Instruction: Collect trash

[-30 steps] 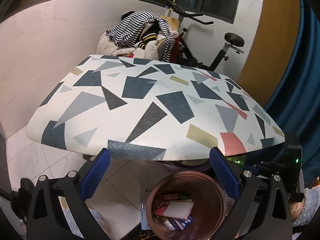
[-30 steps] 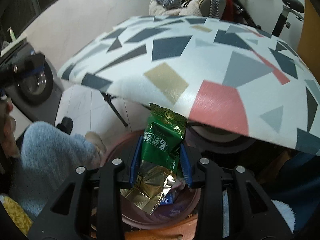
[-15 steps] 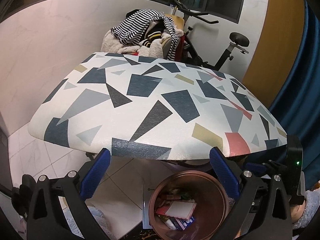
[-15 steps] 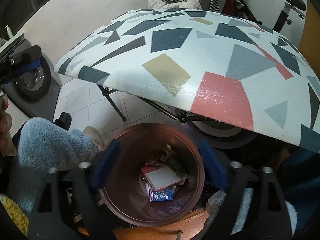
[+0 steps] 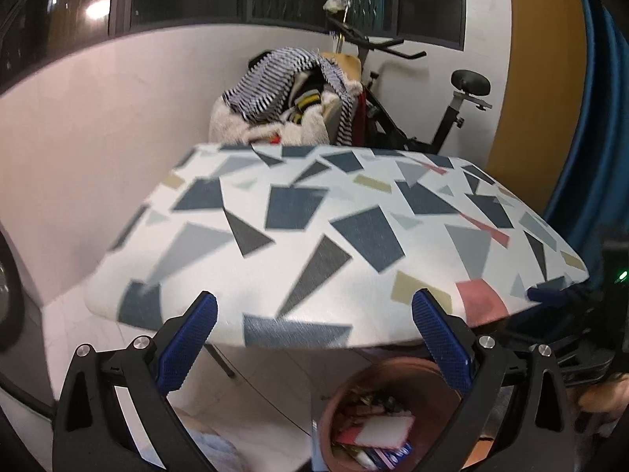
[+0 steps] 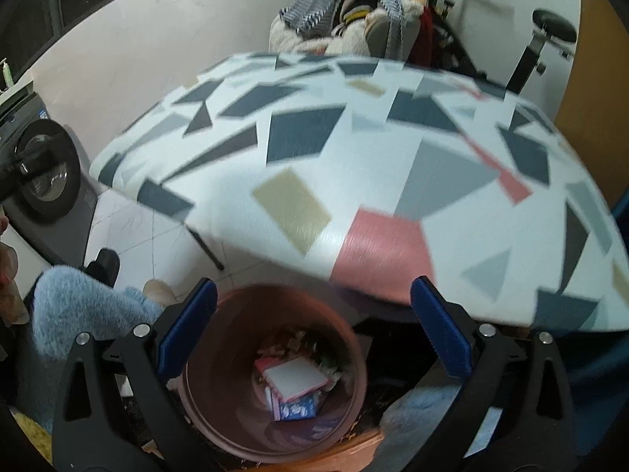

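Observation:
A round copper-brown trash bin [image 6: 220, 401] stands on the floor under the near edge of the patterned table [image 6: 354, 181]. It holds wrappers, a white and pink packet [image 6: 295, 379] and a blue packet. My right gripper [image 6: 312, 330] is open and empty, right above the bin. My left gripper [image 5: 314, 342] is open and empty, level with the table's [image 5: 314, 236] near edge; the bin [image 5: 334, 413] shows below it to the right.
A chair heaped with striped clothes [image 5: 283, 94] and an exercise bike [image 5: 432, 90] stand behind the table. A washing machine [image 6: 47, 173] is at the left. A blue curtain [image 5: 601, 118] hangs at the right. Fluffy blue slippers [image 6: 90, 306] are beside the bin.
My right gripper opened and dropped the green wrapper into the bin, then rose. My left gripper lifted and tilted up, still open.

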The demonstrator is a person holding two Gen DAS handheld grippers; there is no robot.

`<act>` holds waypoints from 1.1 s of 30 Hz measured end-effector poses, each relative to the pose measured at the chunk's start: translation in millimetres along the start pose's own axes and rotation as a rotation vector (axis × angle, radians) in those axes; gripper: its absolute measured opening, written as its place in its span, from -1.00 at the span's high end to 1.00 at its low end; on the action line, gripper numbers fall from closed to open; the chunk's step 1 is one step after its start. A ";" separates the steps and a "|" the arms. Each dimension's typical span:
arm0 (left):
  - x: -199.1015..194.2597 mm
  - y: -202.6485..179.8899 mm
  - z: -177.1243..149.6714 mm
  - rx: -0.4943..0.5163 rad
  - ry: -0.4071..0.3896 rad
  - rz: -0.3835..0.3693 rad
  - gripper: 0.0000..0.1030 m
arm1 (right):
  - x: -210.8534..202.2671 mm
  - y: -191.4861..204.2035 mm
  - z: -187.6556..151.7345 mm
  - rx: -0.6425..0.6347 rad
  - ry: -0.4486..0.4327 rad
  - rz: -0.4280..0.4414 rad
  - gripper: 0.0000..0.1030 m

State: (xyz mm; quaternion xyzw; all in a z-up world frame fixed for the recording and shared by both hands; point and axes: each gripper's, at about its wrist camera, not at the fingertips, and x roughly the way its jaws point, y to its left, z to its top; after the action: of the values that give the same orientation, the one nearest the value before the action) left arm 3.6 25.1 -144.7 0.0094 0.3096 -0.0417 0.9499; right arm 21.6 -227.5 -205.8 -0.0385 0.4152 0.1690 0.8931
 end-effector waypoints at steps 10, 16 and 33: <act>-31.6 -10.6 65.3 0.056 -0.144 0.031 -0.88 | -55.5 -11.6 62.9 0.001 -0.146 -0.046 -0.89; -52.8 -21.0 88.5 0.104 -0.214 0.067 -0.88 | -87.8 -19.7 92.6 0.019 -0.212 -0.065 -0.89; -68.1 -35.1 97.4 0.143 -0.216 0.045 -0.89 | -119.5 -21.8 109.3 0.038 -0.266 -0.075 -0.89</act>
State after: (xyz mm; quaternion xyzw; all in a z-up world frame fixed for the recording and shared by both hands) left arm 3.0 -9.1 -25.6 0.0794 0.2013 -0.0430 0.9754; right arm 37.0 -257.4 -45.9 -0.0143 0.2945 0.1311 0.9465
